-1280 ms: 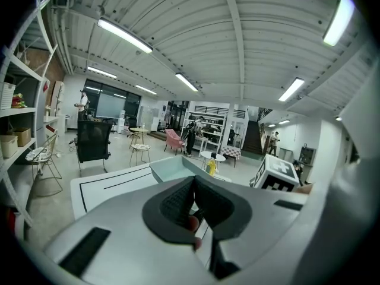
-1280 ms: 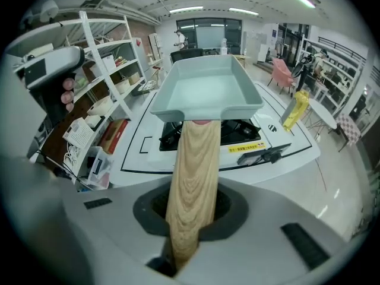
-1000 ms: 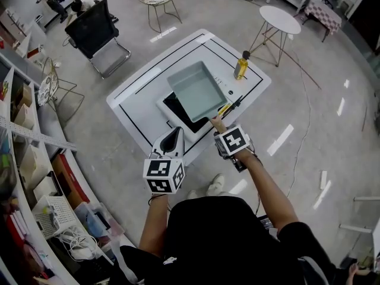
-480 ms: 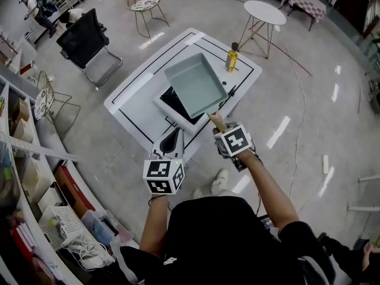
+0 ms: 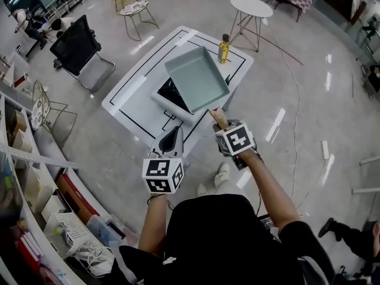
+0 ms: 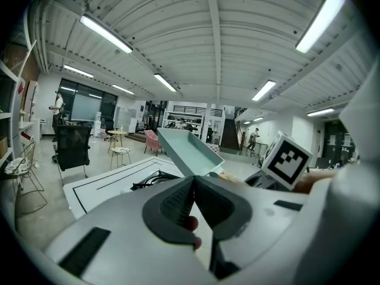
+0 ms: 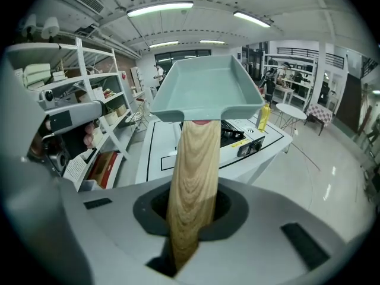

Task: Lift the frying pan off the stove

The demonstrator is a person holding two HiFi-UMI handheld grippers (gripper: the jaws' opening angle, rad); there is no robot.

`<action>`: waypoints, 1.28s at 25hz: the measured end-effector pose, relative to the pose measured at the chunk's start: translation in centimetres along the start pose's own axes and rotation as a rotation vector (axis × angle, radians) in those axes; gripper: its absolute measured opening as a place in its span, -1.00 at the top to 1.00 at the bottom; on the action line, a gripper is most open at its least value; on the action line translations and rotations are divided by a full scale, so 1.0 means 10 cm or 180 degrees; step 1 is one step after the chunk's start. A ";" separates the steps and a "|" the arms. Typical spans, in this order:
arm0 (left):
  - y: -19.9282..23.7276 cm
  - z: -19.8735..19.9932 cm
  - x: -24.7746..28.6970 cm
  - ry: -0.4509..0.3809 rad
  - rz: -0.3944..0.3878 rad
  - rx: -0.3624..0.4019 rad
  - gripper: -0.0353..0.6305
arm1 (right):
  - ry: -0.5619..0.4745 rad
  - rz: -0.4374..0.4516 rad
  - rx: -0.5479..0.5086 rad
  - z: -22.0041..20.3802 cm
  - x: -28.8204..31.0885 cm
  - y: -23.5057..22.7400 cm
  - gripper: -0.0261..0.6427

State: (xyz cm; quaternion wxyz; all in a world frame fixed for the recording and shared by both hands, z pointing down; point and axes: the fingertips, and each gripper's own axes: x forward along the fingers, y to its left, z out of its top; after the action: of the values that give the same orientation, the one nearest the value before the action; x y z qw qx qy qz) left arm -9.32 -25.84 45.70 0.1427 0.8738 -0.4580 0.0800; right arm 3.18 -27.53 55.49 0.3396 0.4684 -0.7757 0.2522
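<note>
The frying pan (image 5: 196, 79) is a pale teal rectangular pan with a wooden handle (image 5: 216, 118). It hangs tilted in the air above the black stove (image 5: 171, 96) on the white table (image 5: 133, 91). My right gripper (image 5: 220, 125) is shut on the handle (image 7: 191, 171), and the pan (image 7: 205, 88) fills the top of the right gripper view with the stove (image 7: 234, 132) below it. My left gripper (image 5: 171, 139) hovers off the table's near edge, left of the handle. Its jaws (image 6: 193, 186) are shut with nothing in them, and the pan (image 6: 185, 151) shows ahead.
A yellow oil bottle (image 5: 224, 48) stands on the table's far corner. A black chair (image 5: 77, 43) is at the far left, a round white side table (image 5: 252, 6) beyond the bottle, and shelving (image 5: 24, 159) runs along the left.
The pan has risen off the stove and tilted up further in my right gripper. Both grippers have drifted a little; the left one stays shut and empty.
</note>
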 end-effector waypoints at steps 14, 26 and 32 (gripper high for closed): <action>-0.23 -0.10 -0.07 0.0018 -0.0194 0.0064 0.86 | -0.0157 -0.0136 0.0110 -0.18 -0.39 0.10 0.82; -0.60 -0.10 -0.14 0.0019 -0.0222 0.0062 0.86 | -0.0252 -0.0045 0.0212 -0.37 -0.78 0.04 0.83; -0.89 -0.18 -0.39 0.0018 -0.0172 0.0056 0.86 | -0.0229 -0.0048 0.0167 -0.60 -1.05 0.10 0.83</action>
State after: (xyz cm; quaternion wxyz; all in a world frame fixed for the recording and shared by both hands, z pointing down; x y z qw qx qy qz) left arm -4.24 -17.42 44.75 0.1385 0.8868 -0.4330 0.0826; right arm 7.51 -17.02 51.21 0.3010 0.4917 -0.7770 0.2528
